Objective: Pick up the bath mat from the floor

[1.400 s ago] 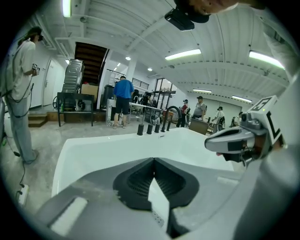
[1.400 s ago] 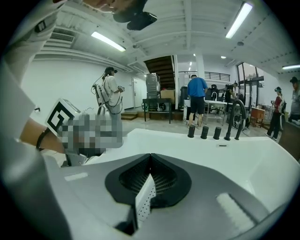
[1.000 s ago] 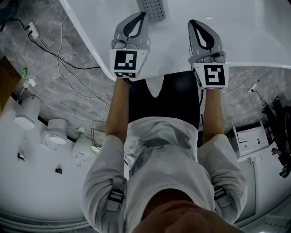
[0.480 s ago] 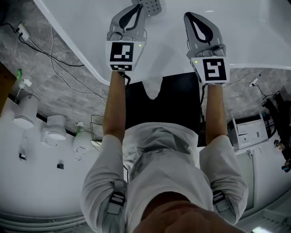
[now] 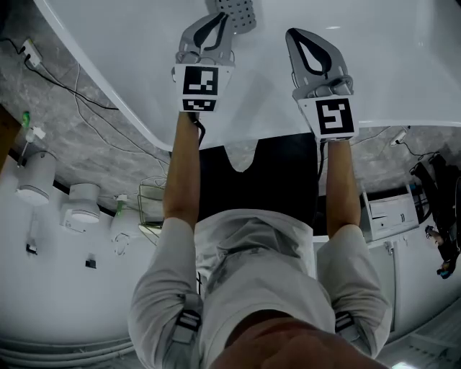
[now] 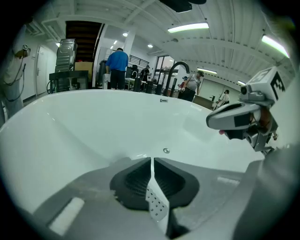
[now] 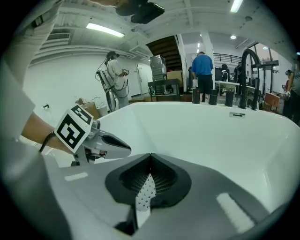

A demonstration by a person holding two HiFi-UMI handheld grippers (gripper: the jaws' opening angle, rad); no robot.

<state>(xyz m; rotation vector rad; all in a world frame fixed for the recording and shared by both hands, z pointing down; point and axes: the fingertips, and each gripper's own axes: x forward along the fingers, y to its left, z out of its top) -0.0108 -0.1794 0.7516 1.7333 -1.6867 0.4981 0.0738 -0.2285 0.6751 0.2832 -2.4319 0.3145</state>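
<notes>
A black rectangular sheet point(image 5: 274, 180), the bath mat as far as I can tell, lies on the floor against the white bathtub point(image 5: 130, 65), between my forearms. Both grippers hang side by side over the tub, apart from that sheet. My left gripper point(image 5: 222, 16) point(image 6: 152, 161) has its jaws pressed together with nothing held. My right gripper point(image 5: 292, 32) point(image 7: 150, 157) is likewise shut and empty. A grey perforated piece point(image 5: 241, 10) lies in the tub just right of the left gripper's tip. Each gripper view shows the other gripper beside it: the right gripper point(image 6: 211, 123) and the left gripper point(image 7: 126, 151).
Cables point(image 5: 86, 108) trail over the marbled floor at the left. White canisters point(image 5: 32, 176), a wire basket point(image 5: 151, 205) and a white box point(image 5: 389, 209) stand around me. Behind the tub's far rim are a dark faucet point(image 7: 251, 61) and people point(image 6: 117, 65).
Both grippers have sunk lower over the tub, still side by side and shut. The perforated piece has slid toward the top edge of the head view.
</notes>
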